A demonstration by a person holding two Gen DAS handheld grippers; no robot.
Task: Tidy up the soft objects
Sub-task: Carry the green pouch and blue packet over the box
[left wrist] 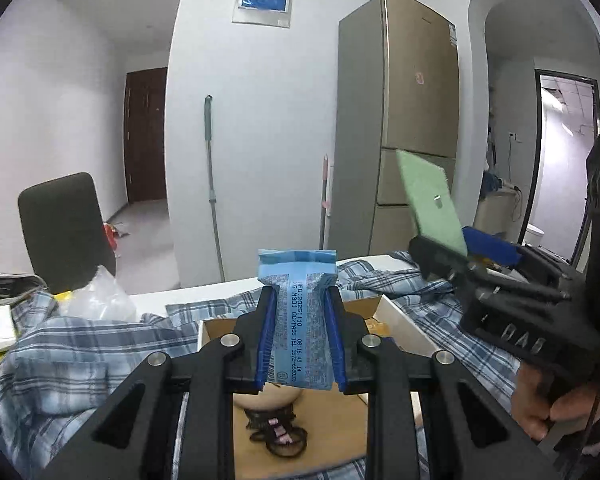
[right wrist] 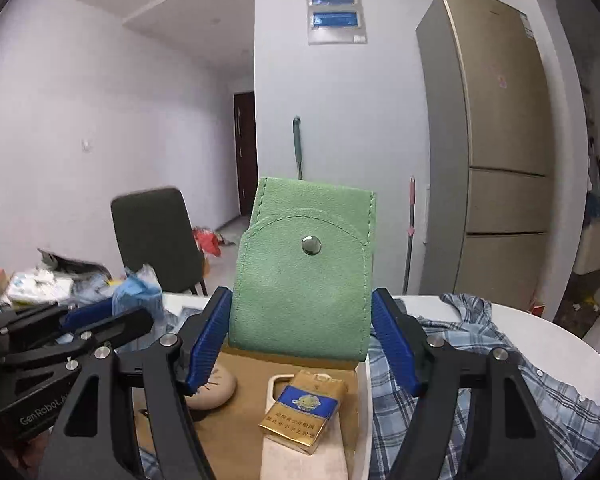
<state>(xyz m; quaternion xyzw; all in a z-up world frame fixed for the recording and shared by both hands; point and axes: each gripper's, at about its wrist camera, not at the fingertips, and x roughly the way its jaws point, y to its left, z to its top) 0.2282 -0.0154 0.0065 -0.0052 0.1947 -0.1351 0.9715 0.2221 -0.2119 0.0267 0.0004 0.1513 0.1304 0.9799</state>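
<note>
Left wrist view: your left gripper [left wrist: 300, 336] is clamped on a blue pack [left wrist: 300, 320], pads pressing its two long sides, top seal sticking up past the tips at 12 o'clock. The pack is pinched mid-body, likely so the soft wrap does not fold over. Directly beneath, at 6 o'clock, sits the open box [left wrist: 400, 320] with a hair tie [left wrist: 278, 436] and a pale round thing [left wrist: 268, 400] on its floor. A plaid shirt [left wrist: 80, 344] is spread under and around the box. At 3 o'clock your right gripper [left wrist: 466, 254] carries the green pouch [left wrist: 430, 200], tilted. Both items are up off the table, over the box, which suggests the box is the drop point.

Right wrist view: your right gripper [right wrist: 300, 344] has its pads on the side edges of the pouch [right wrist: 304, 272], the left pad plainly touching, the right one close against it; the spread is wide because the pouch is wide. Snap flap faces the lens, pouch roughly upright. Below at 6 o'clock, inside the box [right wrist: 364, 372], lie a cigarette pack [right wrist: 304, 412] atop a phone case [right wrist: 276, 384], and the round thing [right wrist: 216, 392] at 8 o'clock. Left gripper [right wrist: 112, 316] and pack [right wrist: 136, 292] show at 9 o'clock. The shirt [right wrist: 480, 360] trails off at 3 o'clock, not yet tidied.
</note>
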